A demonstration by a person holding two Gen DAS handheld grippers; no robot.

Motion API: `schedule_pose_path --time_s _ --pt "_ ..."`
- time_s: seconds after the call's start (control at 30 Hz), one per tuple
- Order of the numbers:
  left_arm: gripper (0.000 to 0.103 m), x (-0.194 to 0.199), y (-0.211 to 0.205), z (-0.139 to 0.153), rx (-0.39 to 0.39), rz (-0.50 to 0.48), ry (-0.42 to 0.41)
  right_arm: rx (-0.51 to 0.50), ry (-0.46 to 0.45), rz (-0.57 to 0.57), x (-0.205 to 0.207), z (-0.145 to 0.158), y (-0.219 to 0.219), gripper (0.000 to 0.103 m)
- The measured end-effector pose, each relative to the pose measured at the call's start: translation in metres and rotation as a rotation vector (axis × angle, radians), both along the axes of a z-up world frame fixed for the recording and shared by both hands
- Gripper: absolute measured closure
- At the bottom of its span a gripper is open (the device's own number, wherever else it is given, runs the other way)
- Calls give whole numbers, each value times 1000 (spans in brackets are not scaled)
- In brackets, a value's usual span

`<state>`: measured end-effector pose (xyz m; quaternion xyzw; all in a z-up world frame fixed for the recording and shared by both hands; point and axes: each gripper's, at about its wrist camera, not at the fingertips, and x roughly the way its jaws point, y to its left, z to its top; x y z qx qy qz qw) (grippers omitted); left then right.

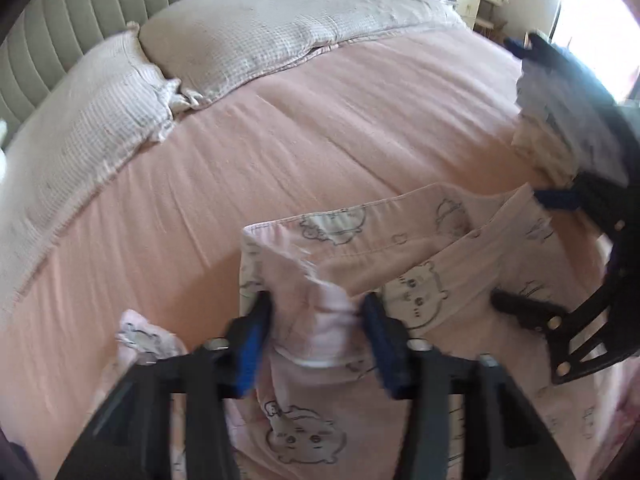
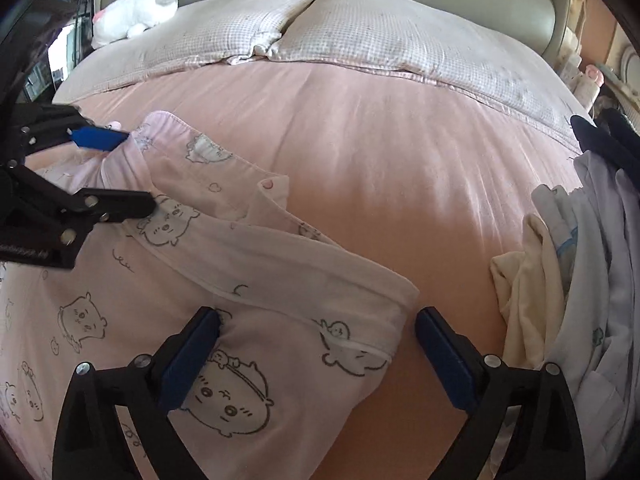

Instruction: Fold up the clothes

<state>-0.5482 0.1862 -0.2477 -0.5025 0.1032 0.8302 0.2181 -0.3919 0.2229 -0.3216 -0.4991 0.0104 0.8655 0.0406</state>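
Left wrist view
Left gripper: jaws narrow, clamped on a bunched fold of the pink pyjama top at the near edge of the picture; pale fabric fills the gap between the blue pads.
Right gripper: enters from the right, blurred; its two fingers stand wide apart over the far right part of the garment, whether they touch it I cannot tell.
Pink pyjama top: lies near on the bed, pale pink with cartoon animal prints; a hemmed edge runs across its far side, and a buttoned band slants to the right.
Pillows: two checked ones, far, against the padded headboard.

Right wrist view
Right gripper: jaws wide open, nothing pinched; the left pad is over the printed fabric, the right pad hangs just beside the garment's right edge, over the bare sheet.
Left gripper: at far left, at the collar area of the top.
Pink pyjama top: spread over the near left of the bed, a sleeve folded across towards the right, one pink button showing.
Pile of clothes: cream and pale blue pieces, at the right edge of the bed.
White plush toy: far left, by the pillows.
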Motion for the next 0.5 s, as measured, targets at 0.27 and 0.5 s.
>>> schedule_pose_path --time_s 0.27,0.5 --pt "91 11 1 26 -9 12 113 -143 72 -31 15 27 9 96" --pt "91 -7 14 38 18 -27 219 -3 128 -83 22 40 14 96"
